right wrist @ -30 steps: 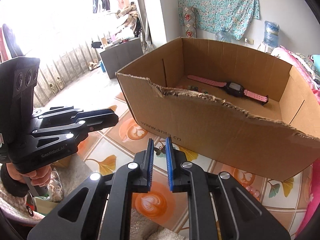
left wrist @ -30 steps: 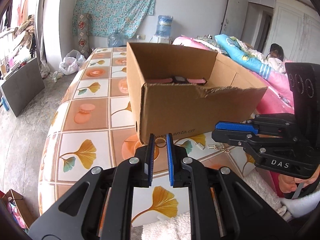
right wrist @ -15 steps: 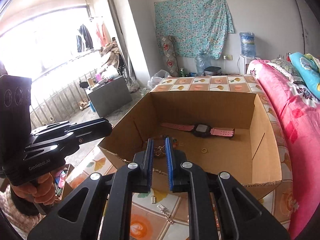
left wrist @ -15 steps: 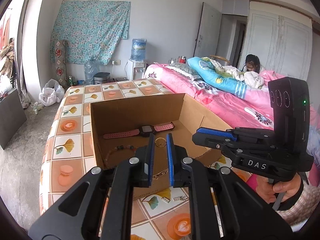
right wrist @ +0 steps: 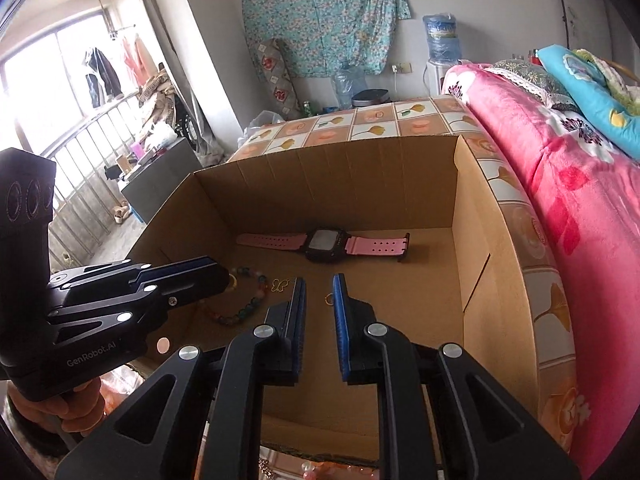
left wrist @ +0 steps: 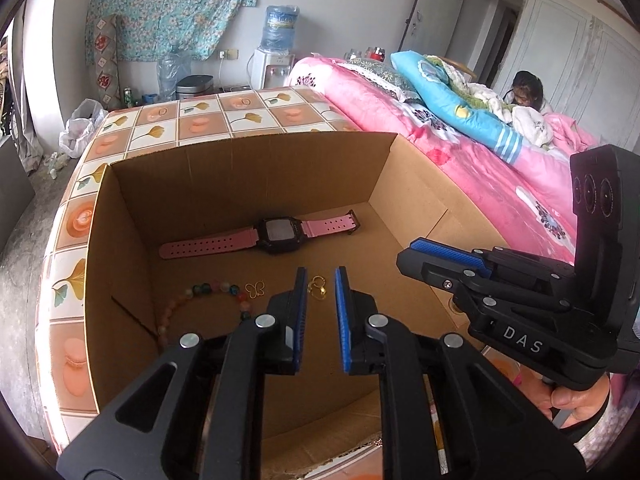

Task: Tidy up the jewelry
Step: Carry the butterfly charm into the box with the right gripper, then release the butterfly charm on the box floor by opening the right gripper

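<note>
An open cardboard box (left wrist: 240, 176) (right wrist: 340, 184) holds a pink-strapped watch (left wrist: 272, 236) (right wrist: 324, 244) and a bead bracelet (left wrist: 200, 300) (right wrist: 240, 312). A gold butterfly charm (left wrist: 255, 289) (right wrist: 280, 285) lies beside the bracelet. A gold ring (left wrist: 318, 288) (right wrist: 329, 299) lies on the box floor, loose. My left gripper (left wrist: 320, 276) (right wrist: 216, 276) hangs over the box with its jaws opening; the ring shows through the gap, untouched by the pads. My right gripper (right wrist: 318, 280) (left wrist: 412, 252) is beside it, jaws also opening, with nothing between them.
The box stands on a table with a tiled flower-pattern cover (left wrist: 200, 116). A pink bed (left wrist: 460, 160) runs along the right, with a person (left wrist: 524, 92) sitting at its far end. A water dispenser (left wrist: 276, 52) stands by the back wall.
Both grippers rose from in front of the box and moved over it. Their jaws parted a little; the ring left the left jaws and the butterfly left the right jaws, and both now lie inside the box.
</note>
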